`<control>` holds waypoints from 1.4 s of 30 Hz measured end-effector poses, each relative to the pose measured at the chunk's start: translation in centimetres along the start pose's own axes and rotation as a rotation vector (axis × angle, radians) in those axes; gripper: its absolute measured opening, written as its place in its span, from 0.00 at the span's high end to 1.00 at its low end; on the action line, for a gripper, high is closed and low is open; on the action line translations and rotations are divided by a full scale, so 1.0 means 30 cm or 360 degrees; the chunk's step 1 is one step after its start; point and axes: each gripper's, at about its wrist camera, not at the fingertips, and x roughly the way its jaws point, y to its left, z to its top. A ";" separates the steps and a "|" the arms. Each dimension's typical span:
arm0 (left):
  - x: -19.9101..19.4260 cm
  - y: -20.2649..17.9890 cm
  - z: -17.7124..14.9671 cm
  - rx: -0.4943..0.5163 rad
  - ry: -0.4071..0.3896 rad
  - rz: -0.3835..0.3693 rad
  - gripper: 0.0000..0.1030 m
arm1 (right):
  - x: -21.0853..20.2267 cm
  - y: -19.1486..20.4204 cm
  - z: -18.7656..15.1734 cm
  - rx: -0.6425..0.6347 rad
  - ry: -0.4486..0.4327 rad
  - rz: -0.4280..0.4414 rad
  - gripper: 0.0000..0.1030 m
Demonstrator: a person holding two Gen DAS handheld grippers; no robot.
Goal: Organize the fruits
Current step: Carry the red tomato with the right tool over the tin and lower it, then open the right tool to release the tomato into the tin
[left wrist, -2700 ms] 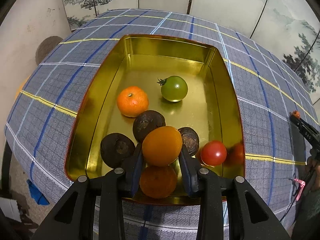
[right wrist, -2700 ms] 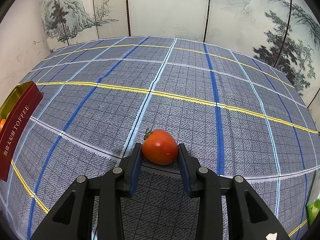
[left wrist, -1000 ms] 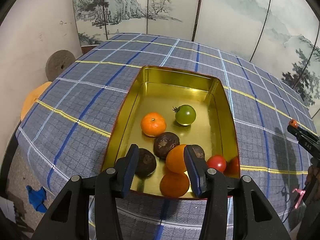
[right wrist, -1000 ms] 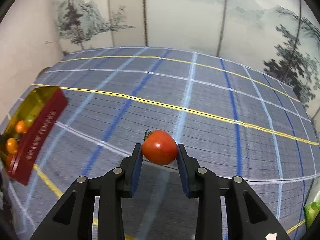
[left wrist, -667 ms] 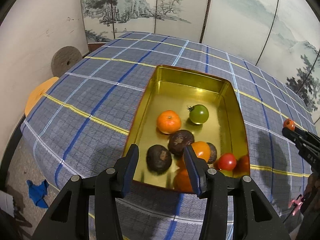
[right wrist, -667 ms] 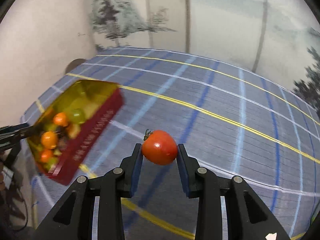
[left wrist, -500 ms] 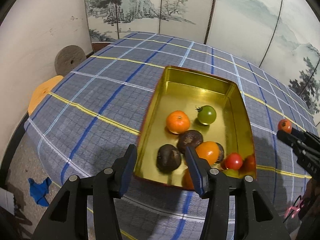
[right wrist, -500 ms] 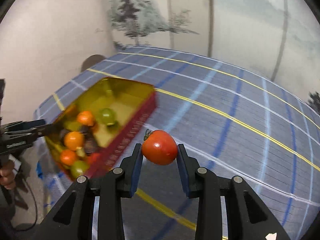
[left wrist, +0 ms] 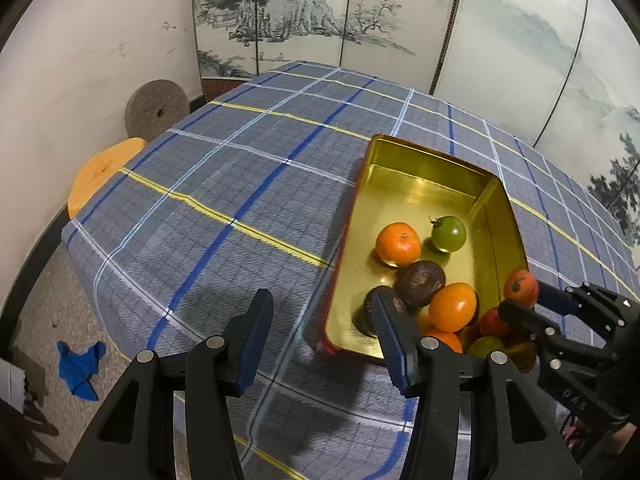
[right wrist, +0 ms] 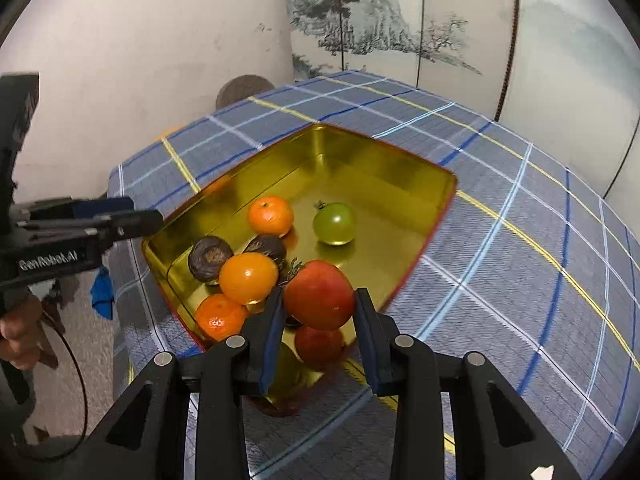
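Since the earlier frames, the right claw (right wrist: 316, 322) has travelled from the bare plaid tabletop (right wrist: 500, 240) to the near corner of the gold tin (right wrist: 400, 184), and the left claw (left wrist: 320, 340) has withdrawn sideways off the tin. The right claw is clamped on the red tomato (right wrist: 319, 294), which hangs over the tin's near end, above another red fruit (right wrist: 318, 344) already inside. The left claw stands apart with nothing between its pads, over the cloth just beside the tin's left wall. Inside the tin lie a green tomato (right wrist: 334, 223), a mandarin (right wrist: 270, 215), an orange fruit (right wrist: 248, 278) and two dark fruits (right wrist: 210, 258). Judgement: the transport step is nearly complete; release into the tin comes next. Free floor remains toward the far end.
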 end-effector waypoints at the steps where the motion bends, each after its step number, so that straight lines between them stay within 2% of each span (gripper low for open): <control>1: 0.000 0.005 -0.001 -0.0003 0.0002 0.0004 0.49 | 0.007 0.004 0.000 -0.0007 0.0007 -0.0006 0.69; 11: -0.003 0.026 -0.015 0.0025 0.0015 0.0022 0.49 | 0.066 0.043 0.002 -0.0013 0.0070 -0.0036 0.69; 28: -0.010 -0.004 -0.050 0.0085 0.0057 0.0035 0.48 | 0.074 0.062 0.001 0.0050 0.0075 -0.0100 0.67; 34: -0.022 -0.027 -0.053 0.0096 0.0057 0.0030 0.48 | 0.057 0.063 0.004 0.0061 0.0062 -0.0101 0.60; 38: -0.025 -0.032 -0.053 0.0098 0.0057 0.0024 0.48 | 0.038 0.066 0.003 0.0075 0.0044 -0.0099 0.48; 42: -0.046 -0.052 -0.056 0.0109 0.0046 0.0029 0.48 | 0.007 0.065 -0.001 0.0091 0.0023 -0.0103 0.45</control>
